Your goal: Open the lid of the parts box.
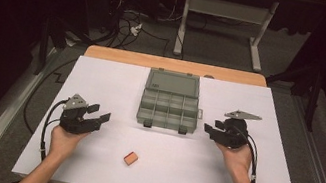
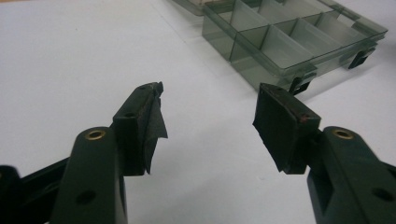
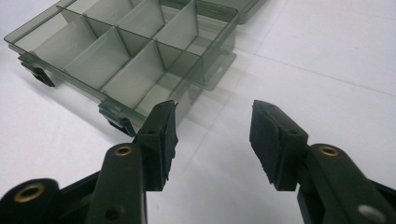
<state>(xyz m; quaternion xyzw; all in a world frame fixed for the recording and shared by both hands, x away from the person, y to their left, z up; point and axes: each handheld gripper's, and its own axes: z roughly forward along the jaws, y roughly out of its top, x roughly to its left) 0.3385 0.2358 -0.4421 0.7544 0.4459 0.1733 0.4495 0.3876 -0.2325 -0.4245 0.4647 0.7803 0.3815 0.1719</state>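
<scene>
Flanking the open box [image 1: 169, 105] at table centre, left gripper [image 1: 98, 115] and right gripper [image 1: 211, 126] both sit spread and empty, so the risk is a jaw clipping the light tray's latches and skidding it, while the block [image 1: 131, 158] lies near the front edge.

Smoky grey organizer box [image 1: 169, 104], orange block [image 1: 131, 158], white table [image 1: 103, 76].

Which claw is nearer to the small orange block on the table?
The left claw. It hangs just up and to the left of the orange block. The right claw is farther, up and to the block's right, beside the compartment box.
</scene>
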